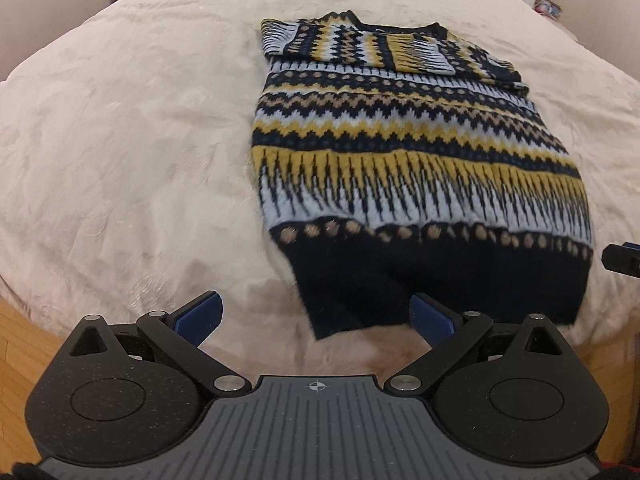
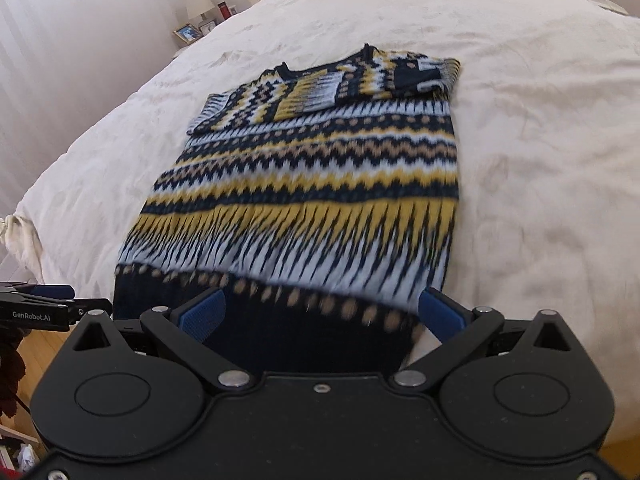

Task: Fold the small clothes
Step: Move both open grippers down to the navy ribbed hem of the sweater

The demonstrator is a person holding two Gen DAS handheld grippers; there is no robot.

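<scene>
A patterned knit sweater (image 1: 404,136) in navy, yellow, tan and pale blue lies flat on the cream bedspread (image 1: 132,128), its sleeves folded across the chest at the far end. Its navy hem faces me. My left gripper (image 1: 316,314) is open, hovering at the hem's left corner, touching nothing. In the right wrist view the sweater (image 2: 316,168) fills the middle, and my right gripper (image 2: 320,312) is open with the navy hem between its blue pads. The left gripper's tip (image 2: 52,308) shows at the left edge there; the right gripper's tip (image 1: 622,260) shows at the right edge in the left view.
The bed's near edge drops to a wooden floor (image 1: 20,360). Nightstands with photo frames (image 2: 188,34) and a lamp (image 2: 200,2) stand by the bed's far end. A curtain (image 2: 60,60) hangs at the left.
</scene>
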